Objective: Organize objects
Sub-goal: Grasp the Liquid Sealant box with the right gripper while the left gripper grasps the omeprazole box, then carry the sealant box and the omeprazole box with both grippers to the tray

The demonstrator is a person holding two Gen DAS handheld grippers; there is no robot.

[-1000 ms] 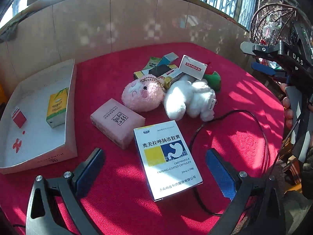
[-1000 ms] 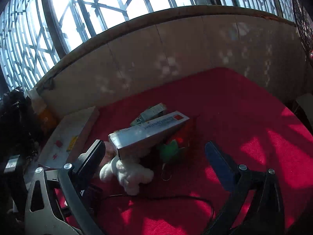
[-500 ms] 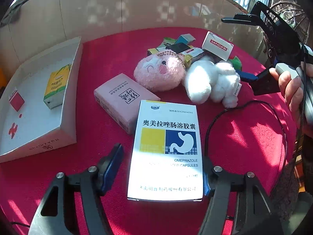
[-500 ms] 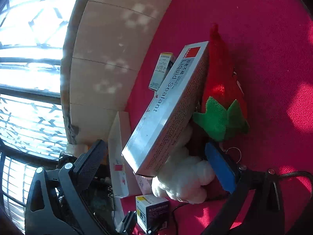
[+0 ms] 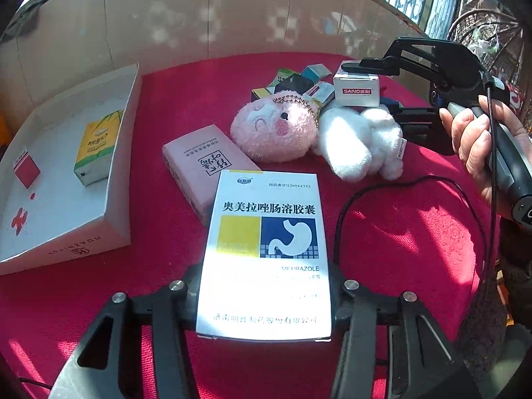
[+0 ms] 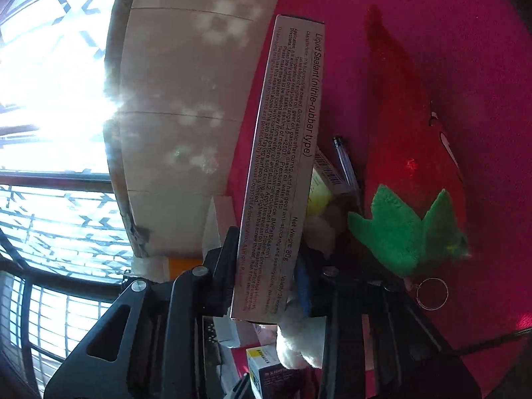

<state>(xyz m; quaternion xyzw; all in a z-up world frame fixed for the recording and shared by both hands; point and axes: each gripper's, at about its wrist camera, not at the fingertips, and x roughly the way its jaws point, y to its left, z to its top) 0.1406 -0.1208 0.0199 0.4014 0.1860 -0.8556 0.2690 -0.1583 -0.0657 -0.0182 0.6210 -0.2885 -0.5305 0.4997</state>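
My left tongs (image 5: 266,302) are clamped on the omeprazole box (image 5: 266,249), its long axis pointing away toward the pink plush (image 5: 274,134). My right tongs (image 6: 266,286) grip the sealant box (image 6: 282,166) beside that plush, lengthwise along the fingers.

Close wrist views sharing white plush (image 5: 360,144)

Small boxes (image 5: 292,83) behind pink plush (image 5: 274,129) – partly hidden, labels unreadable.
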